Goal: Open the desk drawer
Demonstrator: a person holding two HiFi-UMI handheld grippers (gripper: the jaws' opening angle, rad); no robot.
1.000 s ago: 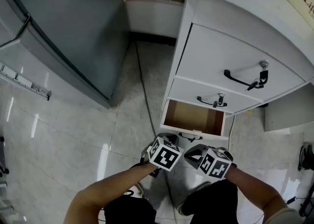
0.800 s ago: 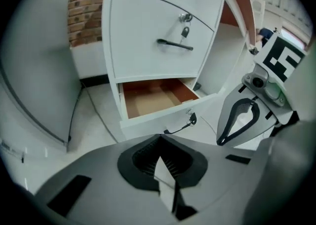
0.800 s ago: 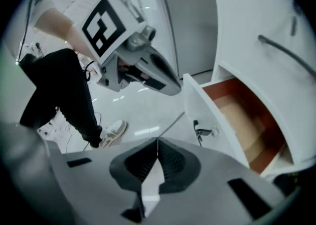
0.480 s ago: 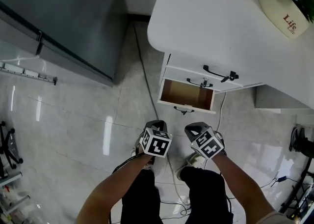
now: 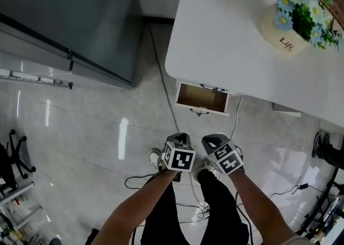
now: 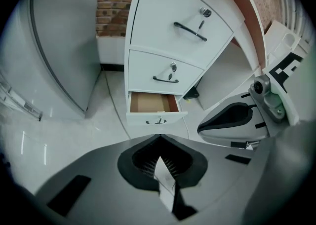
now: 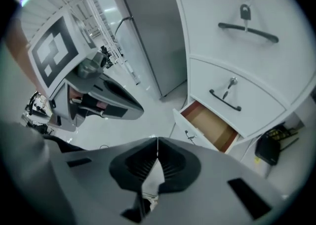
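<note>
The lowest drawer [image 6: 150,104] of the smooth white desk [image 5: 226,34] stands pulled out. Its inside is a flat, brown, wood-like box, and a thin curved black handle [image 6: 157,121] sits on its white front. The left claw [image 6: 159,137] and the right claw [image 7: 157,140] are both closed, ribbed black pads pressed together, above the glossy pale tiled floor [image 5: 91,131] and well apart from the drawer.

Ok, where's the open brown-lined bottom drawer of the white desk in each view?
Head view: open white bottom drawer, centre, just under the edge of the white desktop.
Left gripper view: centre, lowest of three drawer fronts.
Right gripper view: right of centre, tilted.
Shared landmark: tall grey cabinet, left of the drawer in every view.
</note>
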